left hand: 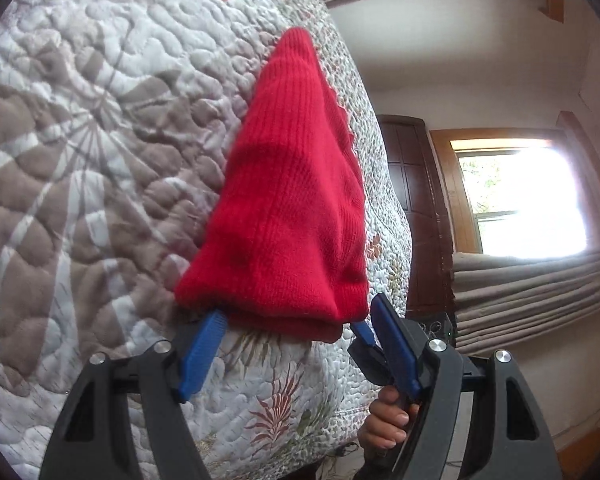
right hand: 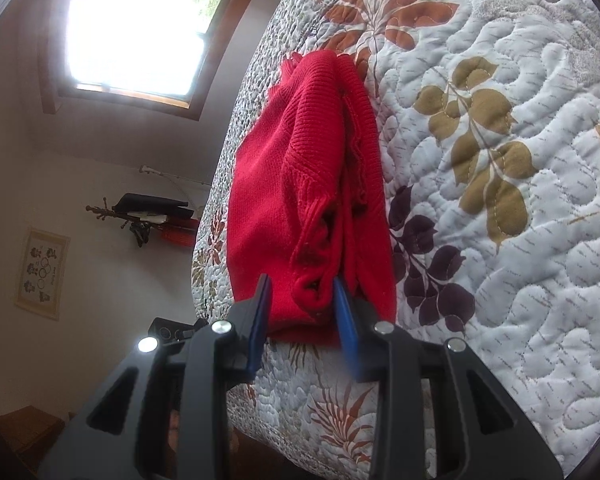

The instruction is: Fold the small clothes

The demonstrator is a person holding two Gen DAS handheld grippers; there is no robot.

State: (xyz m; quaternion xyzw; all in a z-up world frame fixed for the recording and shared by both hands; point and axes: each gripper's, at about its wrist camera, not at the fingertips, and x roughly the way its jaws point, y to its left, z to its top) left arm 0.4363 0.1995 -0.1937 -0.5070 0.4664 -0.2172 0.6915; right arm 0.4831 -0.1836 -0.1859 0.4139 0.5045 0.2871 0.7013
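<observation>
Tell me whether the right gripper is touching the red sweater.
Touching. In the right wrist view, the right gripper has bunched knit of the red sweater between its blue fingers, pressed against both.

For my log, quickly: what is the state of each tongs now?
Left tongs: open, straddling the red knit garment's edge.
Right tongs: shut on the red knit garment.

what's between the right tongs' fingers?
A bunched fold of the red knit garment, over the quilt. Right wrist view shows it.
</observation>
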